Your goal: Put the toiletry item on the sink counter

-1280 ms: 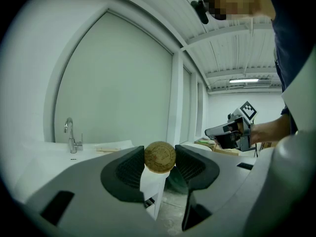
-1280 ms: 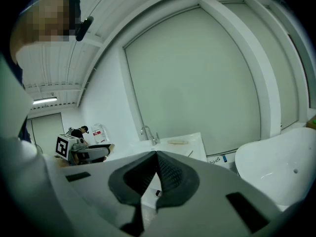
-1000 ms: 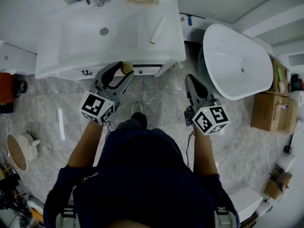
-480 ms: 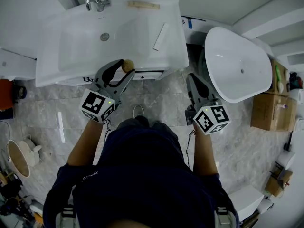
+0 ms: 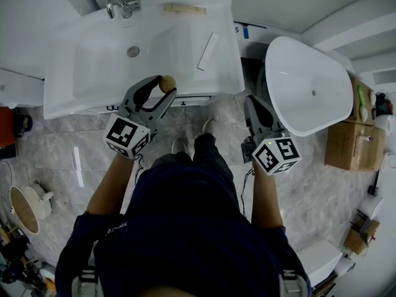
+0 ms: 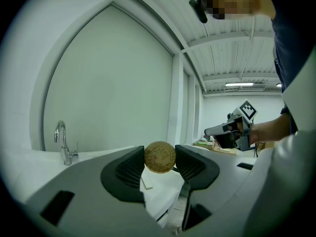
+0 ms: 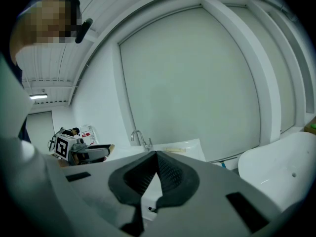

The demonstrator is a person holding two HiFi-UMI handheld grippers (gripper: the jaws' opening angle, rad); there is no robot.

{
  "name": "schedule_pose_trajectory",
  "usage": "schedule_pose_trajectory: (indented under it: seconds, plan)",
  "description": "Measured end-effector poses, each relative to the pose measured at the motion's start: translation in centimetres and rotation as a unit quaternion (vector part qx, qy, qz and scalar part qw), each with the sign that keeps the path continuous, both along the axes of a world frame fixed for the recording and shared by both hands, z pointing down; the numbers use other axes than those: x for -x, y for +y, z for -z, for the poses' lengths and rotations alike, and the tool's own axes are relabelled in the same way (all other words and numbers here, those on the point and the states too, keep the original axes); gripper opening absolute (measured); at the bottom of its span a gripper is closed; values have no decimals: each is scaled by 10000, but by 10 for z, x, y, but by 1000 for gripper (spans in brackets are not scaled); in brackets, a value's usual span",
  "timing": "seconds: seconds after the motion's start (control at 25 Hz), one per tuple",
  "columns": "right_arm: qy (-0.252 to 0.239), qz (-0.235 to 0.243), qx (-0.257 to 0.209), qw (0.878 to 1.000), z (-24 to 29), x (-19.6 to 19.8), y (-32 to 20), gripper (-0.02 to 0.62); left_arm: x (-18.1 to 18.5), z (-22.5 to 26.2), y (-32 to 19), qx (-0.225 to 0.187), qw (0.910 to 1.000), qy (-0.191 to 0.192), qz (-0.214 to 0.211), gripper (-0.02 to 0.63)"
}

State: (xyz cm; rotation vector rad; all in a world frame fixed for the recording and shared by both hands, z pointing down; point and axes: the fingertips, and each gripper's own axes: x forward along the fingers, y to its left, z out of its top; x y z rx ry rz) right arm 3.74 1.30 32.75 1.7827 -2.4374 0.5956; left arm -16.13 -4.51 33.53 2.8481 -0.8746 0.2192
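Jaws on the left gripper point(image 5: 159, 90) are clamped on a round tan toiletry item point(image 6: 159, 157), pinched btwn the two pads w/ its printed face toward the camera. It's up in the air right at the front edge of the sink bench point(image 5: 226, 67), not resting on it. Right gripper point(image 7: 155, 163) has its jaws pressed together, nothing btwn them, out over the floor beside the bench, nr a white oval tub point(image 5: 309, 85). On the bench: faucet point(image 5: 117, 4) at the back, wooden bar point(image 5: 184, 8) along the back rim, white strip point(image 5: 207, 43) lying right of the bowl.
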Motion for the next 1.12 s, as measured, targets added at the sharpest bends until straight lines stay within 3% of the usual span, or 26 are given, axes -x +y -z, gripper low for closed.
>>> schedule_pose_trajectory:
  seconds: [0.44,1.12]
  plan:
    - [-92,135,-20,9999,-6,-23,-48,5,-25,-6,-40,19,9999,-108,82,213]
    - [-287,509,222,9980,-29,-104,-131,5,-107,-23,-110,240,9984,-356,373,213]
